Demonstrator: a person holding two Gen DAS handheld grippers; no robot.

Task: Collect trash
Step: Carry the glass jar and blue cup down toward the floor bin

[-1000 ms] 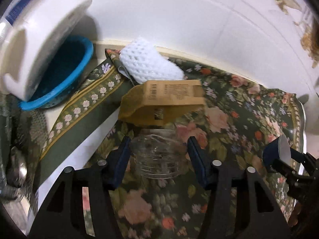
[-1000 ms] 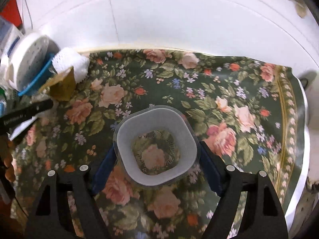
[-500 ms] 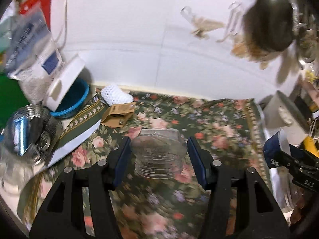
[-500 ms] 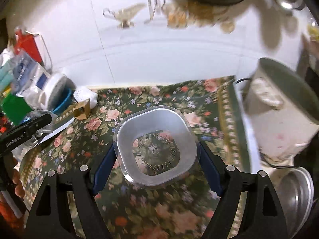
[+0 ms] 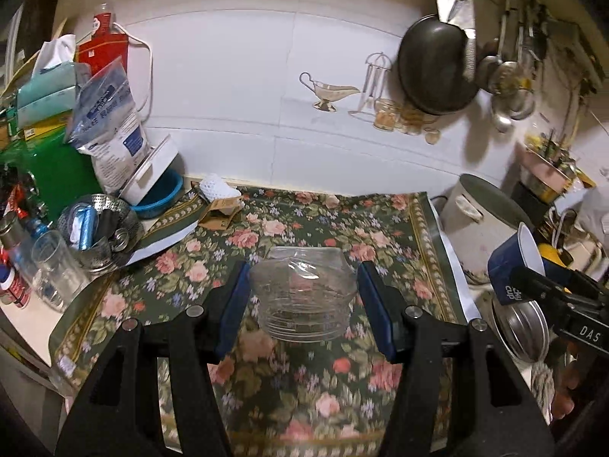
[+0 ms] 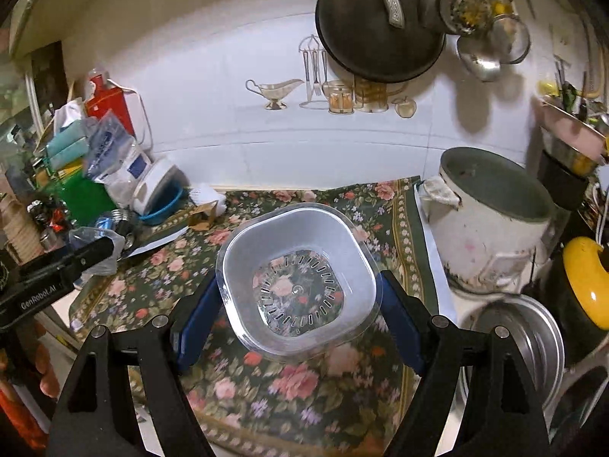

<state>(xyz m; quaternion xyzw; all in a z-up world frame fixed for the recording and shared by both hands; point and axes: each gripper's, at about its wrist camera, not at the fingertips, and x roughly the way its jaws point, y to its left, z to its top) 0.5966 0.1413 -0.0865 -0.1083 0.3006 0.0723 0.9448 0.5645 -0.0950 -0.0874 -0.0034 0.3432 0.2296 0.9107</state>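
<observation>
1. The left gripper had its jaws roughly half spread, and both blue pads pressed the sides of a clear ribbed plastic cup. The cup hung above the floral tablecloth, touching nothing else, with its crumpled rim turned to the far side.

2. The right gripper had its jaws spread wider, clamped on a squarish blue paper cup with a clear bottom. Its mouth faced the camera, and its embossed base let the roses of the cloth show through. Both blue pads met the cup's outer walls, and the cup was held clear of the table.

3. In the left wrist view that same paper cup appeared at the right edge, blue outside and white inside, gripped in the right gripper's black fingers.

4. In the right wrist view the left gripper's black finger showed at the left edge with the clear plastic cup at its tip and a hand below it.

5. On the far left corner of the cloth lay a folded brown cardboard carton, with a white foam net sleeve just behind it against the wall.

6. A worn white pot stood just off the right edge of the cloth.
</observation>
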